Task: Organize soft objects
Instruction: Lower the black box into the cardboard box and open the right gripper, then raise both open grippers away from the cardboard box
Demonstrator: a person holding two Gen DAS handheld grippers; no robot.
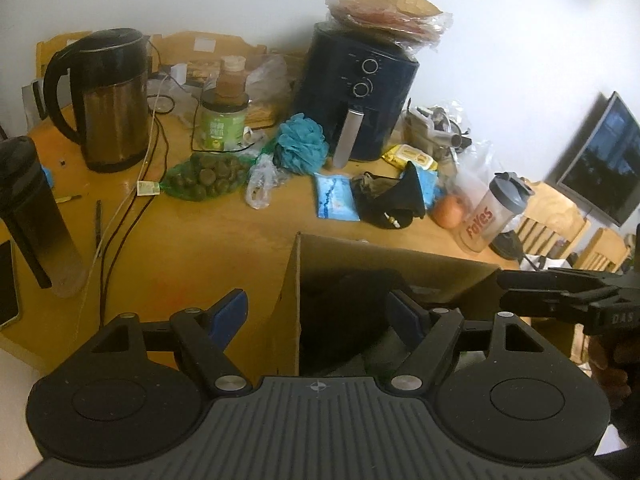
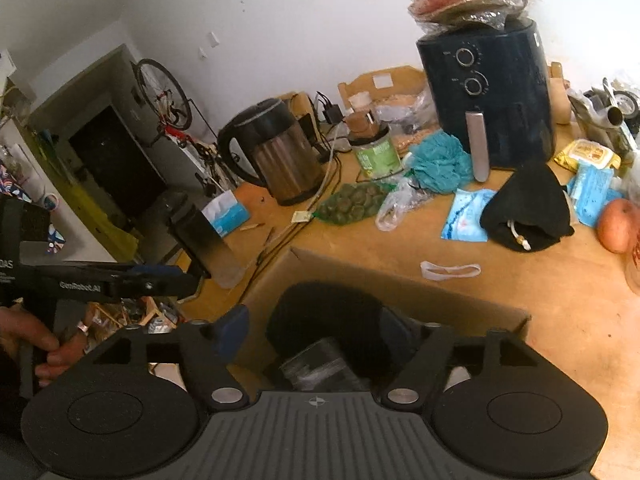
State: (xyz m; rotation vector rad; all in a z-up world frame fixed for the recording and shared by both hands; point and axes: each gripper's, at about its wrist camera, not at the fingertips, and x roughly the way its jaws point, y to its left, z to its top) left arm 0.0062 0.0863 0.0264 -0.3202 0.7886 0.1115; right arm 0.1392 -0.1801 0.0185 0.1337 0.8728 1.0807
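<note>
Black cloth in box, between open right claw pads.

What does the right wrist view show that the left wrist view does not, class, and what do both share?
Only the right wrist view shows the bicycle by the doorway, the tissue box and the white band lying on the table. Only the left wrist view shows the shaker bottle and the wall screen. Both show the cardboard box, the teal bath pouf, the kettle and the air fryer.
</note>
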